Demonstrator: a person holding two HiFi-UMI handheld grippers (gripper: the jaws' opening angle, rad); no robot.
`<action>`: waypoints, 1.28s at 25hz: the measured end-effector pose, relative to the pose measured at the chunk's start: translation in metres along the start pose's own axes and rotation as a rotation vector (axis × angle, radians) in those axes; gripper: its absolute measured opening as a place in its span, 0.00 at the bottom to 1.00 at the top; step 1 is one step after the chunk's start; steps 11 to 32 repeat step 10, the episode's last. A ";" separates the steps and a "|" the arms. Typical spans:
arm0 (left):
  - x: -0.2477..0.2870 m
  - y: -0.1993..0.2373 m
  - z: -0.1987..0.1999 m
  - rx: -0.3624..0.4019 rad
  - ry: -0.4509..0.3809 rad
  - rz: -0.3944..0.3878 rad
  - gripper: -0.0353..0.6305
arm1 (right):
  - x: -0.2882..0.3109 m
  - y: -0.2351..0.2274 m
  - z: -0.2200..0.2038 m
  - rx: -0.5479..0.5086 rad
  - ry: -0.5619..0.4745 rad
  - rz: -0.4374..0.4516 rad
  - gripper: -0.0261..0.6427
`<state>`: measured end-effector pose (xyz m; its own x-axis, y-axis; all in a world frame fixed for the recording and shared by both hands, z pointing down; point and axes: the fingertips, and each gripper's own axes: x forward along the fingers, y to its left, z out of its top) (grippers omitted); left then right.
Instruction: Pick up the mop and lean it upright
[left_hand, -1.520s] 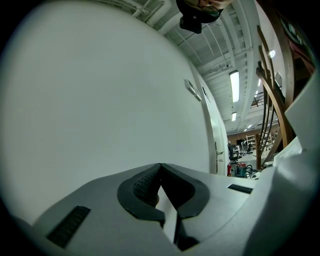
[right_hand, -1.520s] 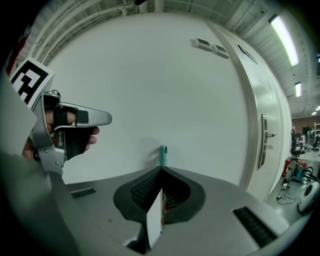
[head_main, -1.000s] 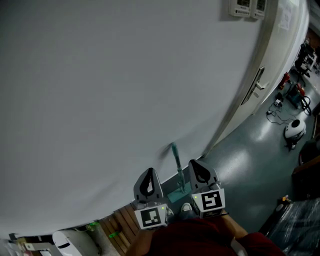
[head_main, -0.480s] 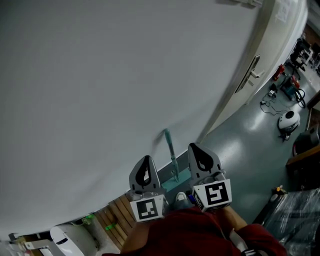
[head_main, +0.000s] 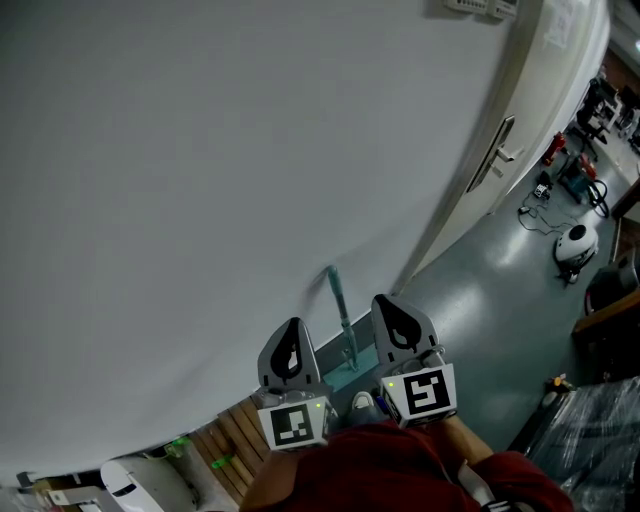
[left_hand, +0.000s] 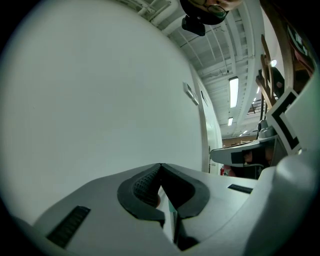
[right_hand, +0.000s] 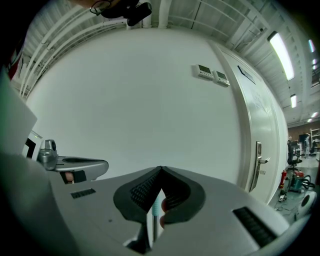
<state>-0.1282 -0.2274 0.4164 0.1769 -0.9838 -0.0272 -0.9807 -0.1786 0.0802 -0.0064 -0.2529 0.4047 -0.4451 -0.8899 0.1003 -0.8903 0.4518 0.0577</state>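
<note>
The left gripper (head_main: 291, 338) and right gripper (head_main: 394, 316) are held side by side at the lower centre of the head view, pointing roughly level. Both have their jaws closed tip to tip.

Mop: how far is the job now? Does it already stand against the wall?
Done: the mop stands upright, its handle apparently leaning on the white wall. In hand: nothing; the left tool and the right tool are both shut, empty and clear of the mop. Left: nothing visible, perhaps only stepping back.
</note>
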 end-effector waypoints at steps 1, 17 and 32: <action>0.000 -0.001 0.001 -0.001 0.002 -0.001 0.07 | 0.000 0.000 -0.001 0.001 0.004 -0.002 0.06; -0.004 0.001 0.006 -0.003 0.017 0.004 0.07 | -0.002 0.002 0.000 0.004 0.001 -0.011 0.06; -0.004 0.001 0.006 -0.003 0.017 0.004 0.07 | -0.002 0.002 0.000 0.004 0.001 -0.011 0.06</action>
